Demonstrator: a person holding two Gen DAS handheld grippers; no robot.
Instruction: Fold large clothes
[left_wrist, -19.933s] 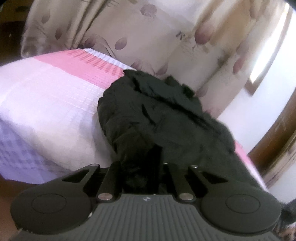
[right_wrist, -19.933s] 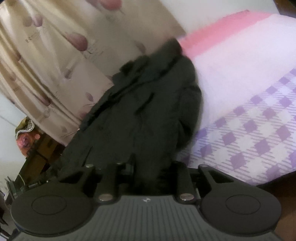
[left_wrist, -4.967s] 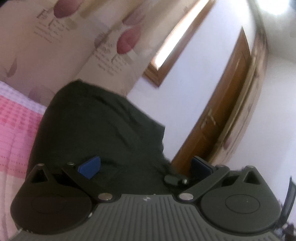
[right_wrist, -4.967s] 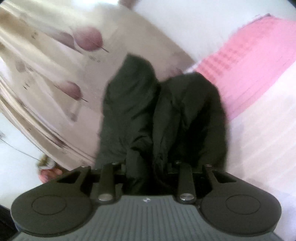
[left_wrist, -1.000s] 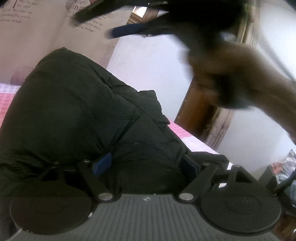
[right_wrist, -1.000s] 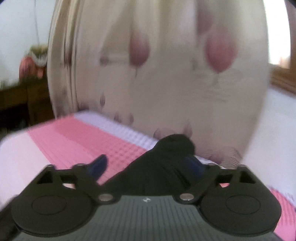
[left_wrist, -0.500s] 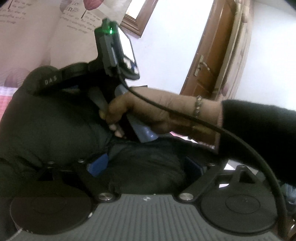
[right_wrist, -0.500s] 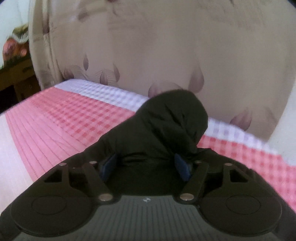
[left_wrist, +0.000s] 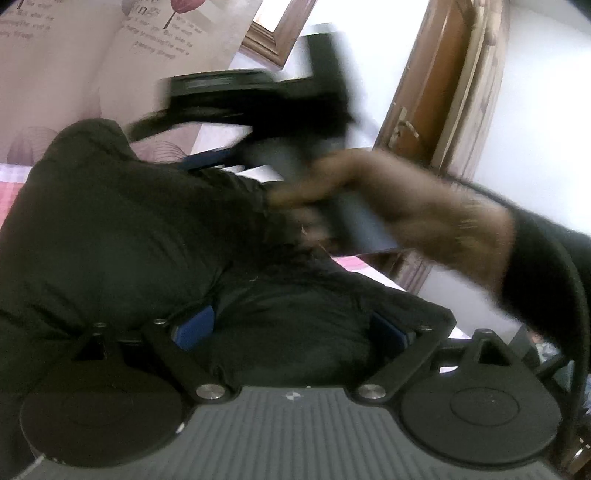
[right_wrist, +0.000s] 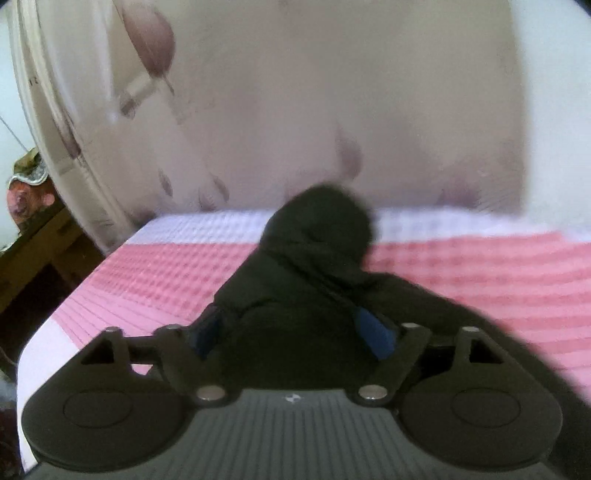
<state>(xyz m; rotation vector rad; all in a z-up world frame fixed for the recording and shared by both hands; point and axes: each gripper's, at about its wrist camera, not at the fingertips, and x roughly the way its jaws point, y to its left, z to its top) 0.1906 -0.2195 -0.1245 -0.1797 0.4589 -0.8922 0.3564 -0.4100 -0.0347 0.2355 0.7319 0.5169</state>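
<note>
I see the black jacket (right_wrist: 314, 295) lying in a bulky heap on the bed (right_wrist: 480, 273), on the pink checked part of the cover, and I use this jacket as my reference. My left gripper (left_wrist: 291, 328) is low over the near part of the jacket; its blue pads stand wide apart, released, with dark fabric under and between them, but nothing is pinched. My right gripper (right_wrist: 295, 332) is also at the jacket, from the side where the rounded hood end (right_wrist: 321, 218) rises toward the curtain (right_wrist: 295, 92). Its fingers are spread with a thick fold of the jacket between them; the pads do not press it, so I count it as released too. In the left wrist view the right hand (left_wrist: 406, 206) holding its tool appears blurred above the jacket. Beyond the jacket on that side is a brown wooden door (left_wrist: 436, 81).
</note>
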